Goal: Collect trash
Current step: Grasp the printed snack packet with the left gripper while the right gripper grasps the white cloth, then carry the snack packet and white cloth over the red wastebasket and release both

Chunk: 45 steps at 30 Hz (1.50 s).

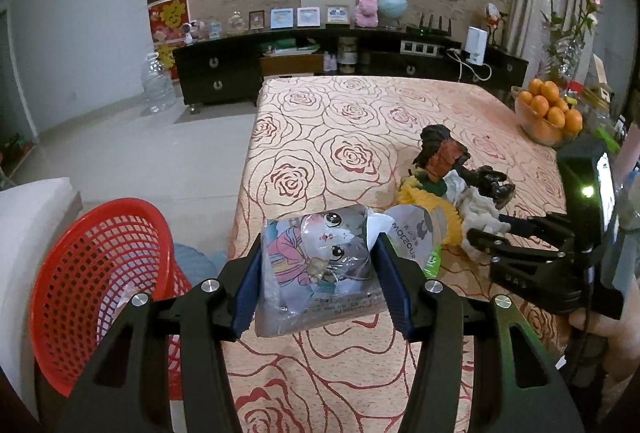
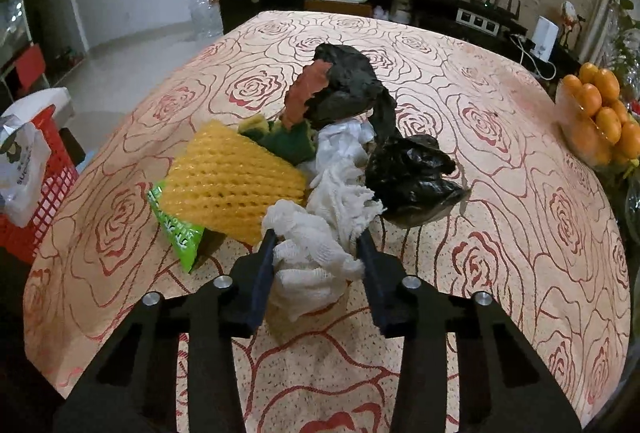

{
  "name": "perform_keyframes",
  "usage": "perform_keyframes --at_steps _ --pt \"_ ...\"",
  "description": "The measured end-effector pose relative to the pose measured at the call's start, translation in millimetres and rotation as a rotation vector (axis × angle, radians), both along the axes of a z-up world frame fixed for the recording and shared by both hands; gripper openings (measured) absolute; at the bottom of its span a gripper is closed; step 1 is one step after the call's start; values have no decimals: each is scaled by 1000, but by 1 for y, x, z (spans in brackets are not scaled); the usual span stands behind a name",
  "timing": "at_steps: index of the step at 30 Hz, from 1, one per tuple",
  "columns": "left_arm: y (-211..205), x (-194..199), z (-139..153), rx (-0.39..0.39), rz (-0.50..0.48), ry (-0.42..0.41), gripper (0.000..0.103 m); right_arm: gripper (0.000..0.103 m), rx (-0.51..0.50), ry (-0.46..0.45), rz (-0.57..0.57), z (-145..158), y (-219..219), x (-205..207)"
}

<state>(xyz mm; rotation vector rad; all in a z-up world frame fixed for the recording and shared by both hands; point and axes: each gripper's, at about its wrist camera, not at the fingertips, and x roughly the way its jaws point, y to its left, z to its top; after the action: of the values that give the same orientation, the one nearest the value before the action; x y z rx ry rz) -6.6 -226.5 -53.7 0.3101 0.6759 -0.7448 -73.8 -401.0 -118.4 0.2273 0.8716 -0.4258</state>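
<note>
My left gripper is shut on a clear plastic packet printed with cartoon figures, held above the near left corner of the rose-patterned table. A red mesh basket stands on the floor to its left. My right gripper points down at the trash pile, its pads pressing both sides of a white foam net. Behind the net lie a yellow foam net, a green wrapper, white tissue and black plastic bags. The right gripper also shows at the pile's near edge.
A bowl of oranges sits at the table's right edge. The red basket is off the left edge with a white plastic bag over it. A dark cabinet and a large water bottle stand beyond the table.
</note>
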Motion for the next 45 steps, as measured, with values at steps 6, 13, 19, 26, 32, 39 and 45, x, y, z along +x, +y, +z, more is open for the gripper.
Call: perform_keyframes --at_steps 6,13,19,26,32,39,45 --pt "8 3 10 -25 17 -11 51 36 2 -115 -19 34 -1 -20" --pt "22 7 25 -65 54 -26 51 36 6 -226 -18 67 3 -40" --pt "34 12 36 -86 100 -46 51 36 -8 -261 -5 82 13 -39" --pt "63 28 51 -101 187 -59 51 36 -22 -294 43 100 35 -26" --pt "97 48 74 -68 269 -122 51 36 -36 -298 103 116 55 -1" --pt "143 85 71 -74 394 -102 51 36 -76 -331 223 149 89 40" --pt "168 98 58 -66 463 -61 51 36 -54 -352 380 149 134 83"
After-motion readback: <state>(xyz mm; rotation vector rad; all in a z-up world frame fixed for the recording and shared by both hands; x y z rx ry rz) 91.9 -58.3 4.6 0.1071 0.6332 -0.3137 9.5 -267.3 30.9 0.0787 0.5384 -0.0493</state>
